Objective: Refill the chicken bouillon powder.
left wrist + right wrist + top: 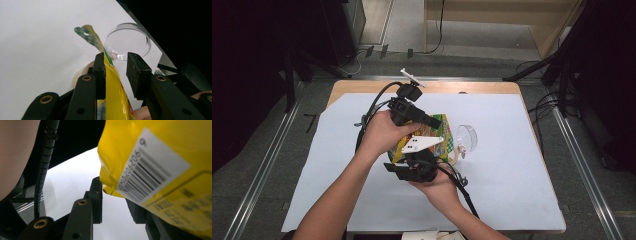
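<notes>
Yellow snack bag (439, 137) sits half hidden between both spread claws, left (116, 72) and right (113, 202), neither visibly pinching.

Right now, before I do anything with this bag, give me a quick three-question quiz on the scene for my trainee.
1. True or false: both pads of the left claw press on the snack bag.
2. The bag is mainly: A red, B yellow, C blue.
3. In the left gripper view, what lies on the white sheet just beyond the bag's top edge?
Key: 1 false, one pad stands apart from it. 2 B. 3 the clear cup.
</notes>
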